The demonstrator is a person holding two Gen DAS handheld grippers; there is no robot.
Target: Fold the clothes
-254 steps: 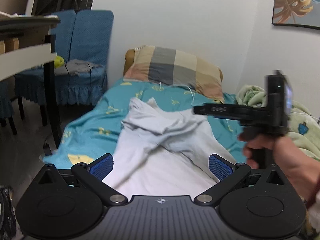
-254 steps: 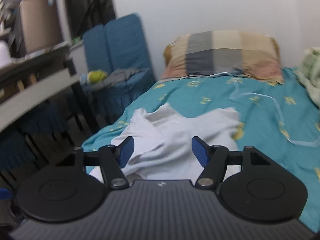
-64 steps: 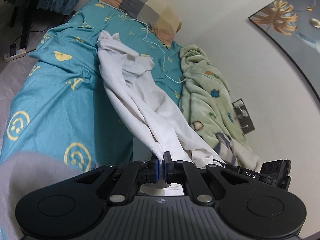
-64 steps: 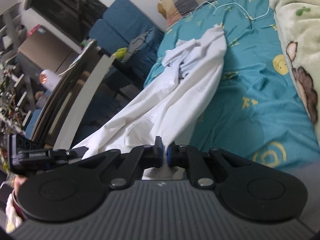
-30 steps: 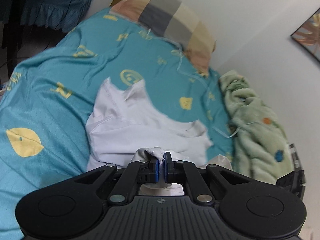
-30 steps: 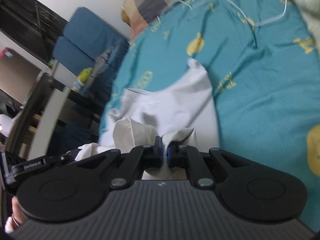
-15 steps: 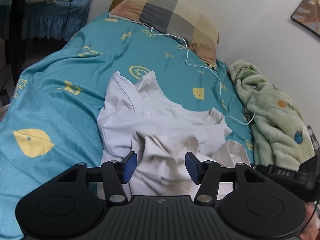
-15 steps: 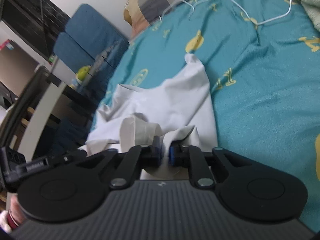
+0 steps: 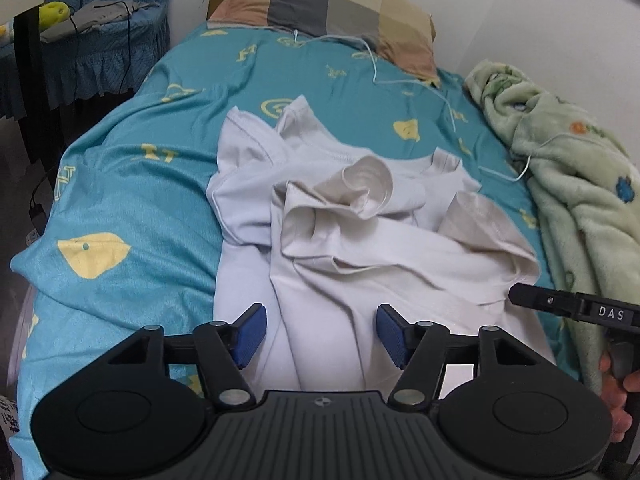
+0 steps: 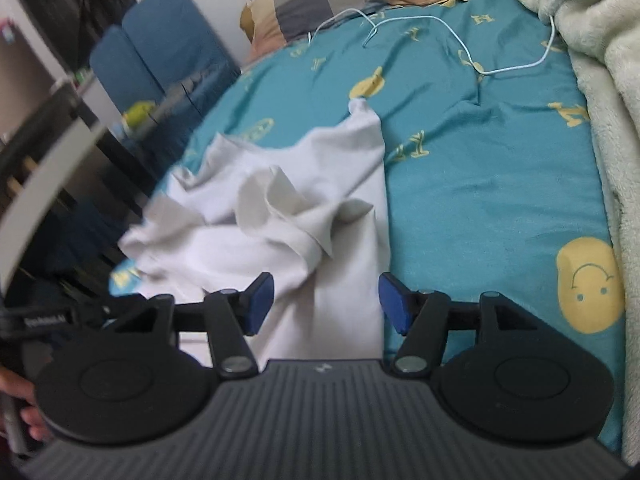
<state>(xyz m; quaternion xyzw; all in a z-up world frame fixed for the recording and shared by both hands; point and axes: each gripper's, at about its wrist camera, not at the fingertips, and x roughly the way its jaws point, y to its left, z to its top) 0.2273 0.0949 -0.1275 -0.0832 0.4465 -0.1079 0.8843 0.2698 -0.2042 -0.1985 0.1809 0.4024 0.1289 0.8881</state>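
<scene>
A white T-shirt [image 9: 360, 236] lies crumpled on the teal bedsheet [image 9: 132, 184], its lower part doubled over the upper part in loose folds. My left gripper [image 9: 318, 334] hangs above the shirt's near edge, open, blue pads apart, nothing pinched between them. In the right wrist view the same shirt [image 10: 280, 216] spreads to the left of centre. My right gripper [image 10: 326, 302] is over its near edge with jaws opening; the cloth lies below the pads, free of them. The right gripper's black body shows at the left wrist view's right edge.
A checked pillow [image 9: 320, 4] lies at the head of the bed. A white cable [image 10: 440, 28] trails across the sheet. A green fleece blanket [image 9: 572, 168] is heaped along the wall side. Blue-covered chairs [image 10: 160, 52] and a dark table [image 10: 44, 136] stand beside the bed.
Both grippers were shut on the shirt's hem a second ago. The left opened first, then the right; the cloth dropped onto the shirt and both hands drew back.
</scene>
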